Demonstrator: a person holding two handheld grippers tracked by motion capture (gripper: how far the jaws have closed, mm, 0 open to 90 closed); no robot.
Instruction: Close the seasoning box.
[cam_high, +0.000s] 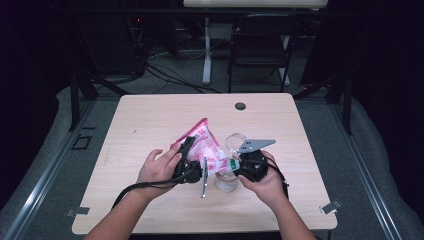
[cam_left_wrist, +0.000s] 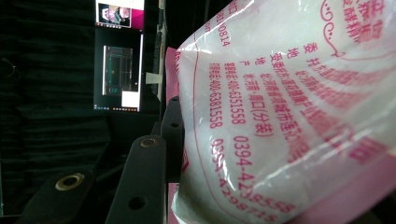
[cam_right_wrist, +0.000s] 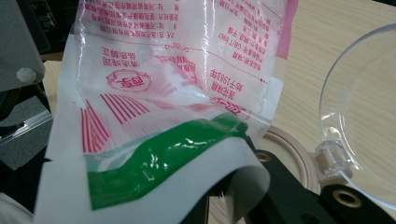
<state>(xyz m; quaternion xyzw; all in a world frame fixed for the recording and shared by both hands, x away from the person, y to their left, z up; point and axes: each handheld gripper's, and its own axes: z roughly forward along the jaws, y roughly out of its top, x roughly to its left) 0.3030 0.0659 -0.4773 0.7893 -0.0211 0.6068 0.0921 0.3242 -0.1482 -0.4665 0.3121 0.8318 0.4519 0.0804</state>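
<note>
Pink-printed plastic bag (cam_high: 205, 145) of white powder, held tilted above mid-counter (cam_high: 150, 115), its upper corner toward 11 o'clock. Left gripper (cam_high: 187, 150) at 9 o'clock has its jaws partly closed on the bag's side; right gripper (cam_high: 240, 164) at 3 o'clock pinches the green-striped lower corner, jaws fully closed. Clear jar (cam_high: 226, 181) with hinged lid open stands at 6 o'clock, directly beneath that corner.

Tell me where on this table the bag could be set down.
Bare wood lies along the table's far edge around the dark grommet, and in the left and right near corners. The middle is crowded: bag, jar, open lid, both grippers.
</note>
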